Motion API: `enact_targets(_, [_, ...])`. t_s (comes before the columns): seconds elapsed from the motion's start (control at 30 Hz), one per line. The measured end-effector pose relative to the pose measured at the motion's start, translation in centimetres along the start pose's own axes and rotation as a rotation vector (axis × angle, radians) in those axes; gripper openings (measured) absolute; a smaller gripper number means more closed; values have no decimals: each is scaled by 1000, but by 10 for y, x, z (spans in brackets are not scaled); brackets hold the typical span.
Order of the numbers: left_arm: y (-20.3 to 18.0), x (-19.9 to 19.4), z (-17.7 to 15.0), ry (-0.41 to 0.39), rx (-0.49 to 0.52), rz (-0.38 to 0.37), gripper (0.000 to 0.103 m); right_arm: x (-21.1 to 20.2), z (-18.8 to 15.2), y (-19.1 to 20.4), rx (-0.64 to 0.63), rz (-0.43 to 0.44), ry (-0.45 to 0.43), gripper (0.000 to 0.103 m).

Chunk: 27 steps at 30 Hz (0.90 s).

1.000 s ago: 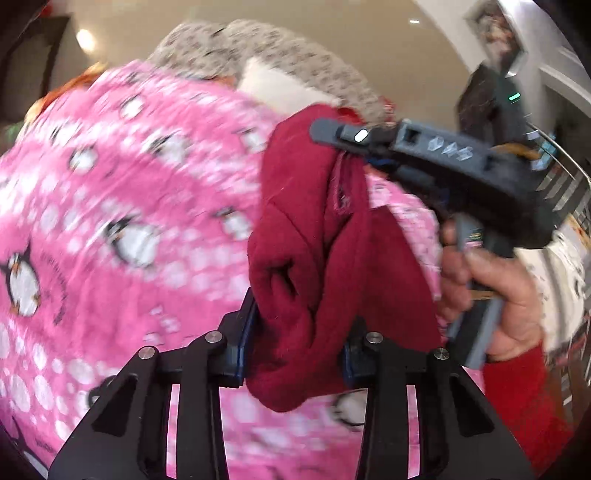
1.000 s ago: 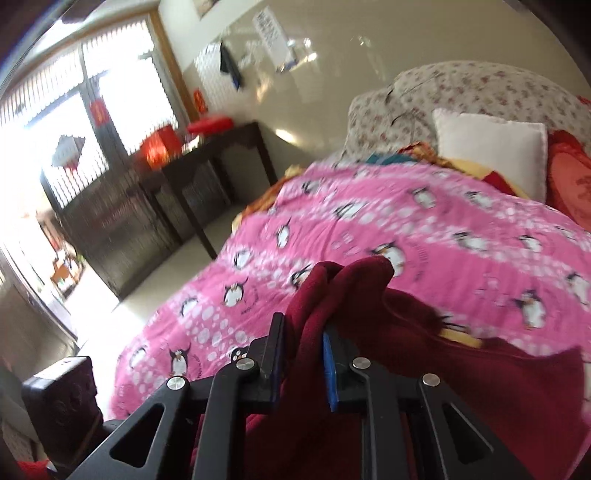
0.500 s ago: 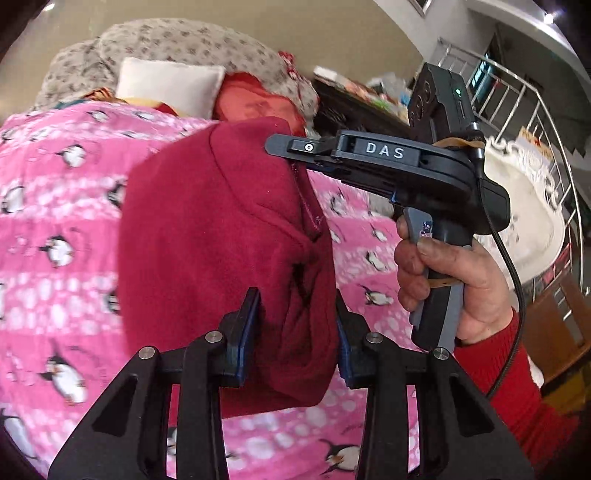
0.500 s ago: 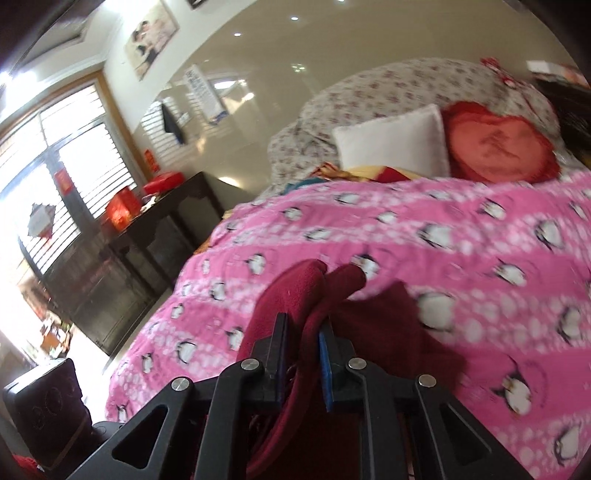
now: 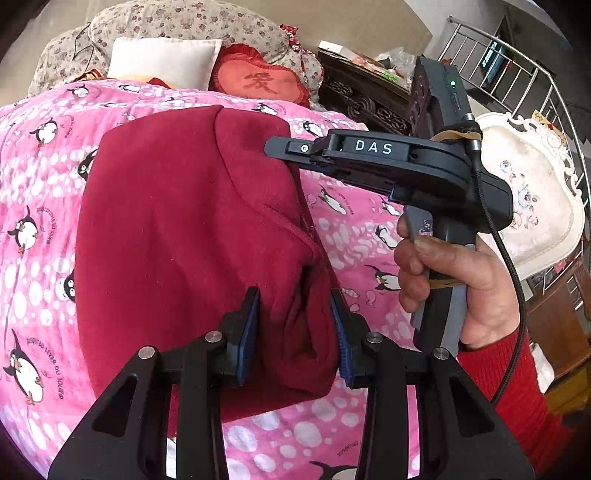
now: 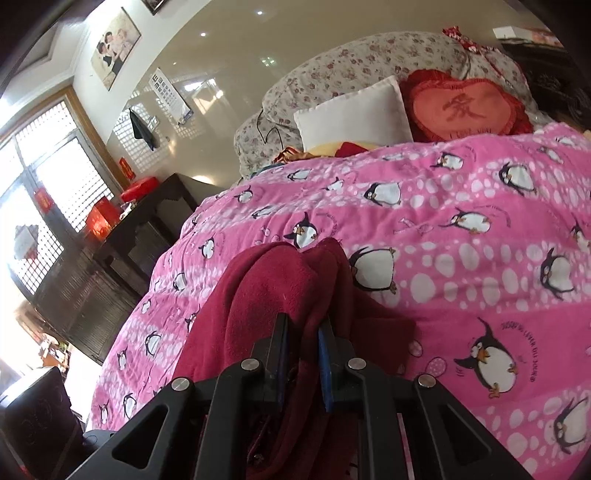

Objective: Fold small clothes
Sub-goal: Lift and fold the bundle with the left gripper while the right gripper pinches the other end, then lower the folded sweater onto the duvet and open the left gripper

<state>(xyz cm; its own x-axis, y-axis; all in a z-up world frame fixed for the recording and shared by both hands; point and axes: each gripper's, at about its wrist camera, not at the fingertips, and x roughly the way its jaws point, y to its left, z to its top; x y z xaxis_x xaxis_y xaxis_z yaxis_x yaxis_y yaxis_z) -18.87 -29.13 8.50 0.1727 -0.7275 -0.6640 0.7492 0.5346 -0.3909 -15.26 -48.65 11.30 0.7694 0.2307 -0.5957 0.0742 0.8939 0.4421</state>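
A dark red fleece garment hangs spread over the pink penguin bedspread. My left gripper is shut on a bunched fold at its near right corner. My right gripper, held by a hand with a red sleeve, pinches the garment's far right corner. In the right wrist view that gripper is shut on a thin red fold of the garment, which droops under the fingers. How much of the cloth rests on the bed I cannot tell.
At the bed's head lie a white pillow, a red heart cushion and floral bedding. A dark carved cabinet and a white ornate chair stand right of the bed. A dark sideboard stands left, below windows.
Both grippers swung level across the bed and rolled, carrying the red garment. It went from a bunched clump to a spread sheet between the two grips. Pillows and cabinet came into view.
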Motion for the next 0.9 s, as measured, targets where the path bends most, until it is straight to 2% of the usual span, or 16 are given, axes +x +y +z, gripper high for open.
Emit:
enact_targets(0.23, [1,7,-4,14,-21,-5,35,18,-6,-9,8,-68,45,14])
enact_targets(0.37, [0,6,-7,29,-41,-11,35,26,-10,-22,61,-56,63,15])
enact_targets(0.4, [1,3,-6,42,-52,-21,35,24,-10,-22,74,-49,61,18])
enact_targets(0.43, [2,-2,-6,49,-57,-40,35,19,-10,-21,79,-50,56,29])
enact_targets(0.47, [2,-8,-6,51,-55,-52,36,8,-11,-16,75,-73,41,35])
enact_targets(0.5, [3,-18,-6,47,-46,-55,42,-1,-11,-14,72,-86,29,40])
enact_targets(0.53, [4,-29,-7,37,-35,-60,48,-10,-12,-12,75,-88,16,41])
enact_targets(0.6, [10,-53,-10,0,-13,-63,54,-37,-16,-7,101,-45,-15,43])
enact_targets(0.7, [20,-77,-16,-52,18,-3,64,-66,-31,7,106,13,-23,49])
enact_targets(0.73, [24,-81,-19,-61,23,17,64,-70,-36,14,102,32,-18,50])
enact_targets(0.9, [53,-63,-28,-23,-20,101,64,-57,-70,39,122,112,99,57])
